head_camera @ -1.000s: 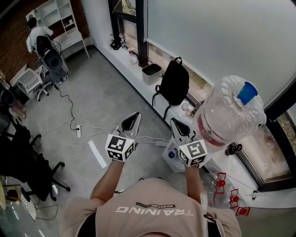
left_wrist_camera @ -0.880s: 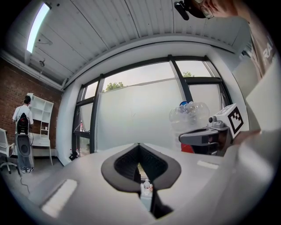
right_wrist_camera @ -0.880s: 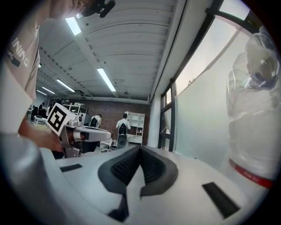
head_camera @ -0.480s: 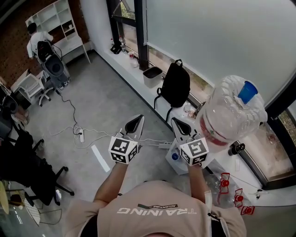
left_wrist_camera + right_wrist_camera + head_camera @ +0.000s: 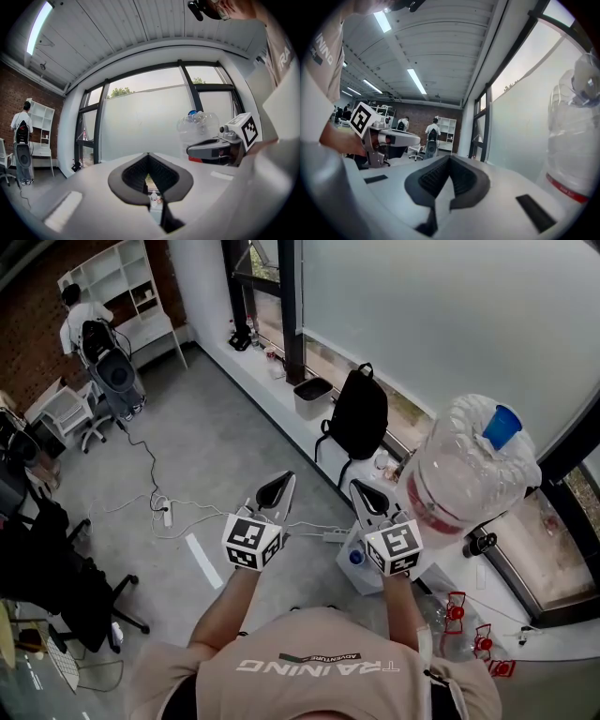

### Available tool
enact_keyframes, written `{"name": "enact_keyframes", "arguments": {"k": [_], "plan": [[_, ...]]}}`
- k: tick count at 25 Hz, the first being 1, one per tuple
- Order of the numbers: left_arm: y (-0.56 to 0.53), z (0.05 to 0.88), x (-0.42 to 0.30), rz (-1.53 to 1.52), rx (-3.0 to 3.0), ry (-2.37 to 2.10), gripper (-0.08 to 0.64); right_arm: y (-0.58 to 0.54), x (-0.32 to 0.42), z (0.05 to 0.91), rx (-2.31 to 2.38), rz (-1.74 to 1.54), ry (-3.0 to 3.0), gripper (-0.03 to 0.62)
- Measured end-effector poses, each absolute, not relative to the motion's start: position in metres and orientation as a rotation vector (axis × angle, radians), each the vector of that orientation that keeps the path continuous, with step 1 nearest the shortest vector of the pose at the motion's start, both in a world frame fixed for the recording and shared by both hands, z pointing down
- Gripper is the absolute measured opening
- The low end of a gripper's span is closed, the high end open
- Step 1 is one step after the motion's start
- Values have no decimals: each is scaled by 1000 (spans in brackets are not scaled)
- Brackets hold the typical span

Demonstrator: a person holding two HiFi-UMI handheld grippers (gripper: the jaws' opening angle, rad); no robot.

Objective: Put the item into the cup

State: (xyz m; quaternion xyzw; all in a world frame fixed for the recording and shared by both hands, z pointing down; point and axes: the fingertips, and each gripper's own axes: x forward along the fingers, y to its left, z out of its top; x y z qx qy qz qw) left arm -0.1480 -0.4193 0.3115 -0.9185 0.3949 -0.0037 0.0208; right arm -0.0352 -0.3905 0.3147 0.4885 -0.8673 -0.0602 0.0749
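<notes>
Beige-shirted person is holding the left hand-held gripper (image 5: 274,488) and right hand-held gripper (image 5: 366,495) side by side above the grey floor (image 5: 216,446), each with its jaws pressed together on nothing. A large clear plastic water jug (image 5: 469,474) is standing just right of them. Neither cup nor item is showing recognisably in any view.

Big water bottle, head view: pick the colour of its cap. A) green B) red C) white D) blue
D: the cap on top of the clear big water bottle shows plainly blue.
</notes>
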Motion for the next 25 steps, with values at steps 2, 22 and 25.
{"name": "enact_keyframes", "arguments": {"k": [2, 22, 25], "plan": [[-415, 312, -146, -19, -2853, 1213, 8, -387, -37, 315, 1457, -170, -2615, 11], [-409, 320, -136, -33, -2864, 1208, 8, -380, -14, 324, 1520, -80, -2641, 11], [-410, 327, -142, -40, -2873, 1241, 8, -379, -16, 327, 1510, -100, -2619, 11]]}}
